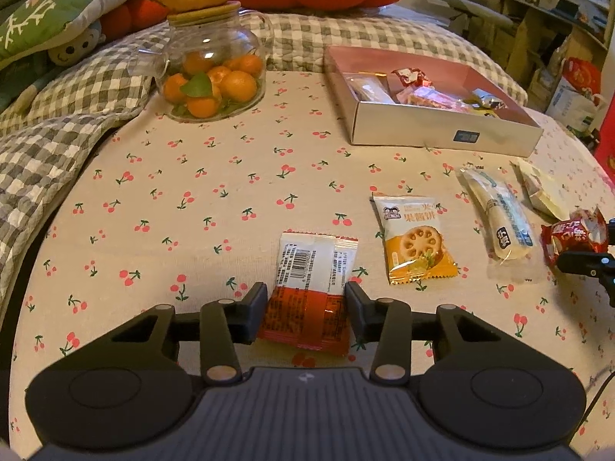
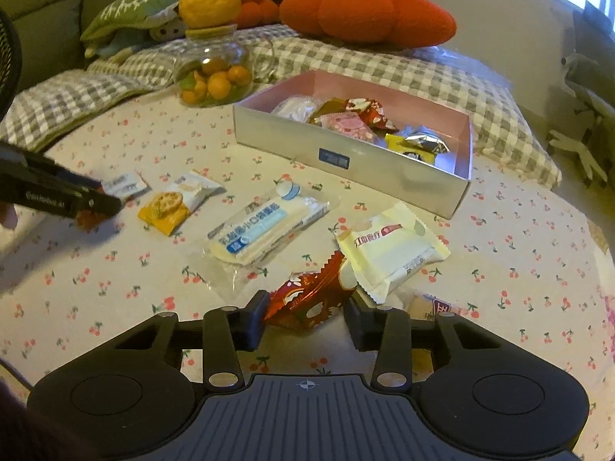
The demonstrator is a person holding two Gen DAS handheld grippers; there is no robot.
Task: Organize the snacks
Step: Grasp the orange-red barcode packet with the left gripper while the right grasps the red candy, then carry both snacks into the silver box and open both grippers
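The task is judged partly done. A shallow silver box (image 2: 346, 161) with a pink lining stands on the cherry-print surface (image 1: 173, 199), and several wrapped snacks (image 2: 357, 121) have already been gathered inside it. Five packets are left outside, laid in a loose row nearer than the box.

The left hand-held gripper (image 1: 306, 313) is seen clamped on the red-and-white packet (image 1: 311, 288), which lies barcode side up; its pads press on both edges of the red end, and the packet is not visibly lifted off the cloth. The right hand-held gripper (image 2: 305, 317) is closed round the crumpled red foil snack (image 2: 311, 299), the left pad touching the wrapper; whether the right pad also touches cannot be told.

Between the two, the orange biscuit packet (image 1: 417, 242) and the long clear-wrapped bread (image 2: 265, 230) are untouched. The cream-coloured packet (image 2: 392, 253) lies just beside the red foil snack, and another wrapper is partly hidden below it.

A glass jar of small oranges (image 1: 213, 77) stands well apart at the back.
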